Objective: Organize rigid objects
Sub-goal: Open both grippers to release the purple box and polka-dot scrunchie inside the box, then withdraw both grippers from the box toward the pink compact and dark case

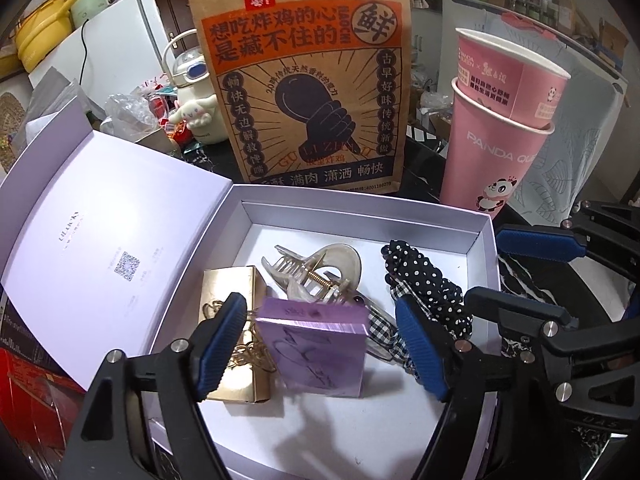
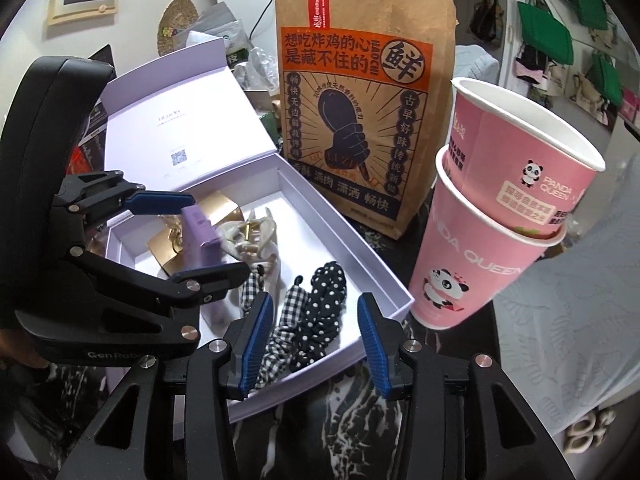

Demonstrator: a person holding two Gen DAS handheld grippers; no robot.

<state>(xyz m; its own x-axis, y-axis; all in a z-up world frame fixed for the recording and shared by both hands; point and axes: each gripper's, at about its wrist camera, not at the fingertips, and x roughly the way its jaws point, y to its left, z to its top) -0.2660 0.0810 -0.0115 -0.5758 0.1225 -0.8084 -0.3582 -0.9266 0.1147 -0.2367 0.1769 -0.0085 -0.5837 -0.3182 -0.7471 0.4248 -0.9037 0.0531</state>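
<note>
An open lilac gift box (image 1: 484, 240) (image 2: 360, 256) holds a clear hair claw (image 1: 320, 276), a gold card box (image 1: 232, 284) with a gold chain (image 1: 248, 352), a polka-dot scrunchie (image 2: 324, 304) and a gingham one (image 2: 280, 328). A small purple box (image 1: 316, 344) (image 2: 200, 236) stands tilted inside, between the pads of my left gripper (image 1: 320, 344), with a gap on both sides. That gripper is open. My right gripper (image 2: 314, 340) hangs open over the scrunchies at the box's near corner, and neither pad presses on them.
The box's lid (image 1: 120, 260) lies open to the left. Behind the box stand a brown paper bag (image 1: 308, 80) and two stacked pink paper cups (image 1: 496, 136). A white bottle (image 1: 192, 96) and clutter fill the back left. The tabletop is dark marble (image 2: 340, 412).
</note>
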